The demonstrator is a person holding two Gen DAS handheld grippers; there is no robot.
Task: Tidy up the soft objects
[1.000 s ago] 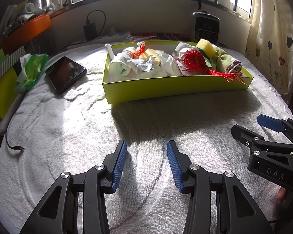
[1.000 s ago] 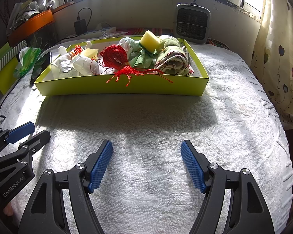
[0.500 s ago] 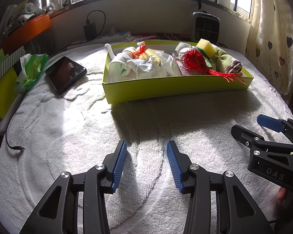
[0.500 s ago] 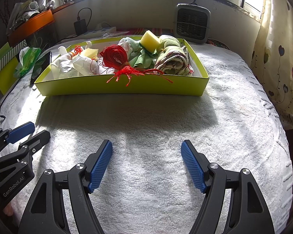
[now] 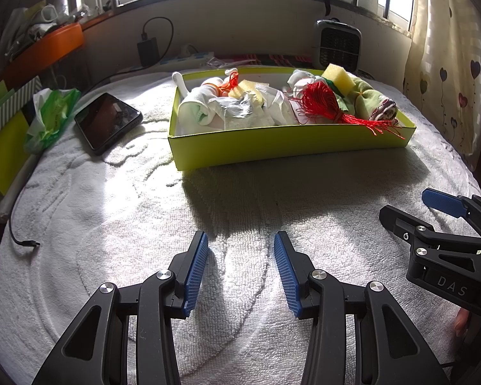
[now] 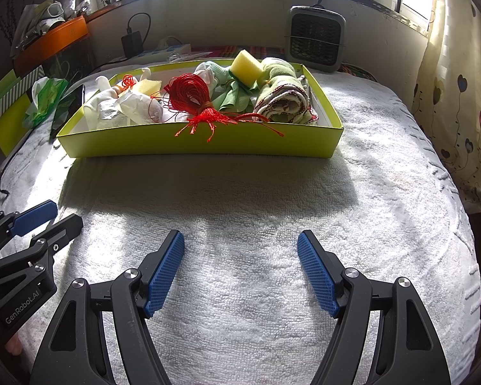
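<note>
A yellow-green box [image 5: 272,147] [image 6: 202,144] stands on the white towel ahead of both grippers. It holds soft things: a red tassel [image 5: 324,102] [image 6: 192,96], a yellow sponge [image 5: 336,75] [image 6: 247,67], a rolled green and white towel [image 6: 285,99], white cloths and crumpled paper [image 5: 240,109]. My left gripper [image 5: 240,269] is open and empty, low over the towel, well short of the box. My right gripper [image 6: 240,266] is open wider and empty, beside the left one, which shows at its left [image 6: 35,224].
A black phone [image 5: 107,122] lies left of the box. A green plastic bag [image 5: 51,115] and a green-striped box [image 5: 3,134] sit at the left edge. A cable end [image 5: 25,243] lies on the towel. A small heater [image 6: 317,43] stands behind the box. A curtain [image 6: 458,102] hangs at right.
</note>
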